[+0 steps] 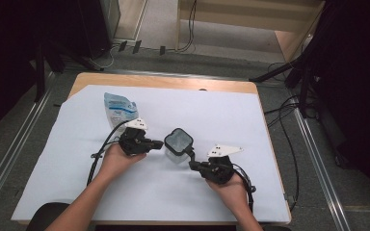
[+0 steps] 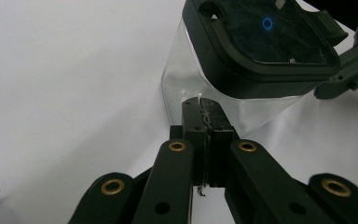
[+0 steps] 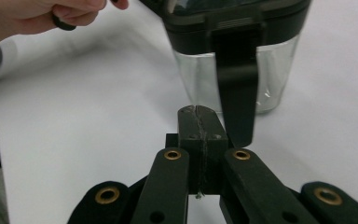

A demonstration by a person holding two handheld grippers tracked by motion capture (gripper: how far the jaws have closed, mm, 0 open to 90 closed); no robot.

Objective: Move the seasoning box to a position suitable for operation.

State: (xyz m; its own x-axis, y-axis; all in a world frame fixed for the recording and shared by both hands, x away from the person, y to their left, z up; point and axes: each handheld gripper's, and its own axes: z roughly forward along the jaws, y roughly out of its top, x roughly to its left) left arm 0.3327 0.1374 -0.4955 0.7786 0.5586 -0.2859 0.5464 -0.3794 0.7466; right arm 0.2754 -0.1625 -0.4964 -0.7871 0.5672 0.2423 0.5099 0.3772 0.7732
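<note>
My left claw [image 1: 160,143] had its jaws pressed together with nothing between them, its tip just beside the clear wall of the container [image 1: 178,145]. My right claw [image 1: 191,157] likewise had its jaws together and empty, its tip at the black latch [image 3: 235,70] that hung down the container's side. The container, a clear body with a black lid [image 2: 265,35], stood upright on the white sheet [image 1: 221,115] covering the tabletop, near its middle, between both claws. A blue-and-white pouch [image 1: 119,109] lay toward the far left corner, well apart from the container.
</note>
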